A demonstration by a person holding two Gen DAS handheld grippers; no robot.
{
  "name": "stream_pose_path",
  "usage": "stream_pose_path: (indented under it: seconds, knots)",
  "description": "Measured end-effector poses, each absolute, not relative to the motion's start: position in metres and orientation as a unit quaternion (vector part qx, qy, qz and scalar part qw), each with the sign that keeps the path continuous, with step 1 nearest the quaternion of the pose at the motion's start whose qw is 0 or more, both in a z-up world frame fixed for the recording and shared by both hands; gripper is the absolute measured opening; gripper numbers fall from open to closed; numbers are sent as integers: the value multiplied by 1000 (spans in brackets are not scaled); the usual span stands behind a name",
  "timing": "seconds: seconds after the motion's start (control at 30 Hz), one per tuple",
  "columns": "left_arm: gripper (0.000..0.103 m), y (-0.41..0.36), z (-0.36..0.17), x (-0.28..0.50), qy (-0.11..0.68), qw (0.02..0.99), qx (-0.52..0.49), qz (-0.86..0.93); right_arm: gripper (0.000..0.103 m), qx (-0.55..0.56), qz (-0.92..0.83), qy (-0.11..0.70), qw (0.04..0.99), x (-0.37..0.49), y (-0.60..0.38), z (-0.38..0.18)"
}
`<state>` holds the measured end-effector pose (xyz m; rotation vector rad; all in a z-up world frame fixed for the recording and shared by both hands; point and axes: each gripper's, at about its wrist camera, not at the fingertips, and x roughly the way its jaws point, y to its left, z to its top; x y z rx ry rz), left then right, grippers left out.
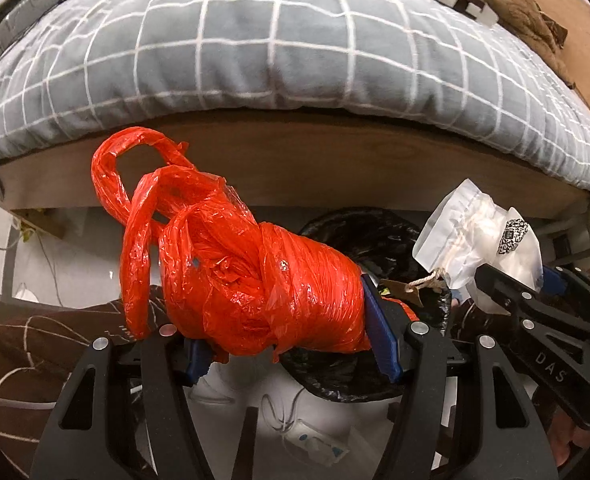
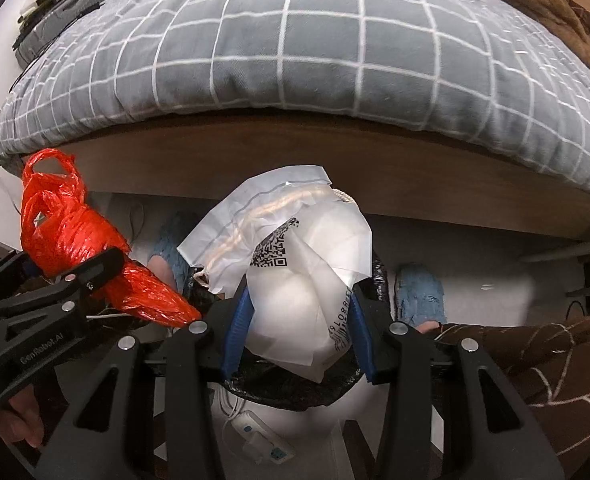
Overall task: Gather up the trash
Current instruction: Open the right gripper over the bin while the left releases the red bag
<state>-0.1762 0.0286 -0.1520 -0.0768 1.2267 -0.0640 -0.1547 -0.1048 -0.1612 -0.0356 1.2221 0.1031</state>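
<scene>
1. The left hand-held gripper is clamped on a crumpled red plastic bag, its blue pads pressing the bundle from both sides. The bag's twisted handles loop up and to the left of the bundle.
2. The right hand-held gripper is clamped on a white plastic pouch printed with a QR code and a barcode; the blue pads squeeze its lower part, and its upper part fans out above the fingers.
3. In the left wrist view the white pouch shows at the right, held just beside the red bag. In the right wrist view the red bag shows at the left.
4. Both bundles hang over a black bin bag that lines a container on the pale floor, directly below the two grippers.
5. A bed with a grey checked duvet fills the upper part of both views, its brown wooden frame just behind the held items.
6. A brown garment lies on the bed's far right corner.
7. A white power strip lies on the floor beneath the right gripper.
8. A brown patterned sleeve shows at the right of the right wrist view.
</scene>
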Motion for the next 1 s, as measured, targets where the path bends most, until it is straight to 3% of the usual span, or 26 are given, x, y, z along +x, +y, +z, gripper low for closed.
stream_pose_path:
  seconds: [0.2, 0.43, 0.63, 1.0]
  knots:
    - [62, 43, -158, -174, 580, 813, -46, -15, 52, -21, 57, 580, 813, -141, -98, -173]
    - [62, 28, -164, -169, 582, 812, -41, -19, 78, -31, 52, 566, 822, -141, -99, -170]
    - [62, 15, -171, -168, 588, 807, -31, -37, 89, -32, 28, 554, 832, -150, -123, -161]
    - [62, -42, -178, -167, 602, 795, 4, -79, 92, -10, -31, 531, 847, -166, -186, -143]
